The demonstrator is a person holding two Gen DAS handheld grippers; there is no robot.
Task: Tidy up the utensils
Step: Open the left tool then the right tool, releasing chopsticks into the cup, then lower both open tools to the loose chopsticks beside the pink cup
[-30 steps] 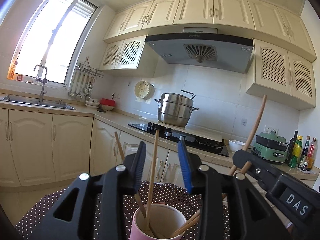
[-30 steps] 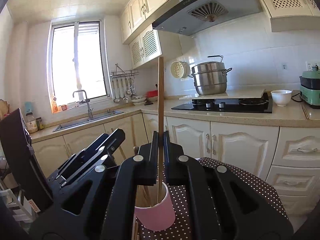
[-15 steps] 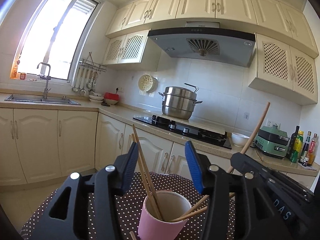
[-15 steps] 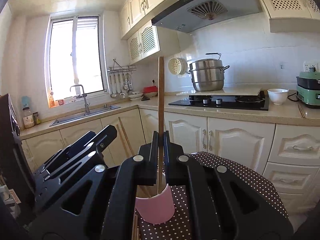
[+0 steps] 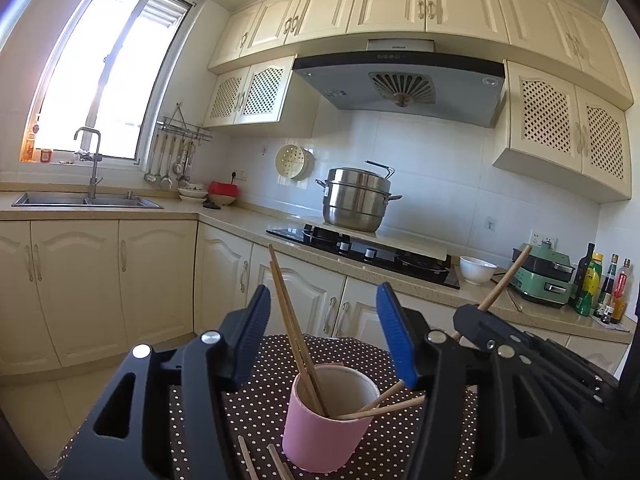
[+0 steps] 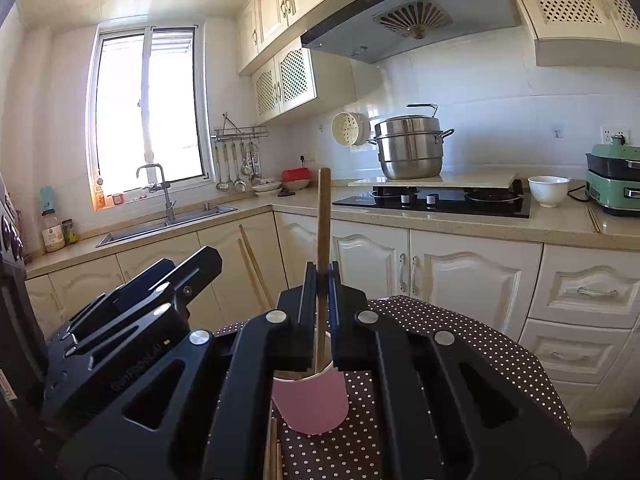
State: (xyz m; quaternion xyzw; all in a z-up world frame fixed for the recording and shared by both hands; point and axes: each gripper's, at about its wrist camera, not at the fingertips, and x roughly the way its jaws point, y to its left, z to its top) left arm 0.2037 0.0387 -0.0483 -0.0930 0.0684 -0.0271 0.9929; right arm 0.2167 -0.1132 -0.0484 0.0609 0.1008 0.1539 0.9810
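Note:
A pink cup stands on a dotted brown cloth and holds several wooden chopsticks. My left gripper is open and empty, its blue pads on either side above the cup. My right gripper is shut on a wooden chopstick, held upright with its lower end inside the pink cup. The right gripper also shows in the left wrist view, with the chopstick slanting up from it. The left gripper shows at the left of the right wrist view.
Loose chopsticks lie on the cloth in front of the cup. Behind are cream cabinets, a counter with a hob, a steel pot, a white bowl, a green appliance and a sink.
My left gripper has let go of a chopstick, which now rests in the cup, and has opened wider and drawn back. My right gripper still holds its chopstick over the cup.

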